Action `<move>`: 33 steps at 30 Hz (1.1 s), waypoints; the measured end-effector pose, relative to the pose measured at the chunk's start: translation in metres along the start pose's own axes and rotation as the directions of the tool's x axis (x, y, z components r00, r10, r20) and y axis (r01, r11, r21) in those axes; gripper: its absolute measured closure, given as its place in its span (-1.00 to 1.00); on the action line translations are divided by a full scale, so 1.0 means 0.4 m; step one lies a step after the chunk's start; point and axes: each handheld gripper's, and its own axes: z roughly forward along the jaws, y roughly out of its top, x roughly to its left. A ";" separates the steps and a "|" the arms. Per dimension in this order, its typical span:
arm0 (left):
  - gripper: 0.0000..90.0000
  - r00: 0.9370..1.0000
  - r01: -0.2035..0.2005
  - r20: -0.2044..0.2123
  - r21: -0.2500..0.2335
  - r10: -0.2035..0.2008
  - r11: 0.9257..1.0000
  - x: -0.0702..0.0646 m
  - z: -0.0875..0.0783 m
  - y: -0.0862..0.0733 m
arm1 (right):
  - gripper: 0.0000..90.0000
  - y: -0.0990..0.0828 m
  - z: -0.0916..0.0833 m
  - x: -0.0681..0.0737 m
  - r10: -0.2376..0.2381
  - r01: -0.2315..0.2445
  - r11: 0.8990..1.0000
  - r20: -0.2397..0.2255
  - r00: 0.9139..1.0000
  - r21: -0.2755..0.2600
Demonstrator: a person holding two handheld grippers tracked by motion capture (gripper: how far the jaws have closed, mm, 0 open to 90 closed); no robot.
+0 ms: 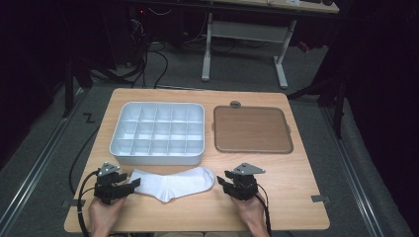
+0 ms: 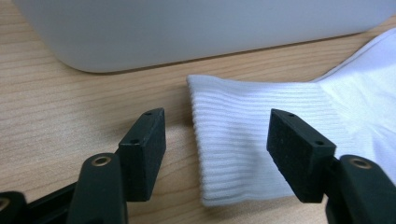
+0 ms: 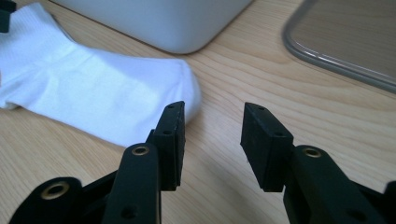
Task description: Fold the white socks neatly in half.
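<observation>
Both hands sit at the bench's near edge. Left gripper has its fingers spread apart around the ribbed cuff of the white sock, not pinching it as far as I can see. Right gripper is also parted, fingers just beside the sock's toe, holding nothing. Sock lies flat along the near edge, just in front of the white divided tray. Brown lid rests toward the far right corner.
</observation>
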 end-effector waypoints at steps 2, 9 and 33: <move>-0.12 1.000 -0.002 -0.007 0.002 0.002 1.000 0.000 0.003 -0.002 | 0.35 0.007 0.010 0.010 -0.003 0.003 1.000 -0.011 1.000 -0.001; 0.02 1.000 0.012 0.000 -0.001 -0.012 1.000 -0.001 0.004 -0.007 | 0.43 0.020 0.058 0.033 -0.016 0.017 1.000 -0.041 0.999 0.024; 0.79 0.998 0.022 0.056 0.023 -0.023 1.000 -0.026 0.001 -0.015 | 0.95 0.012 0.060 0.027 -0.026 0.027 0.998 -0.018 0.999 0.064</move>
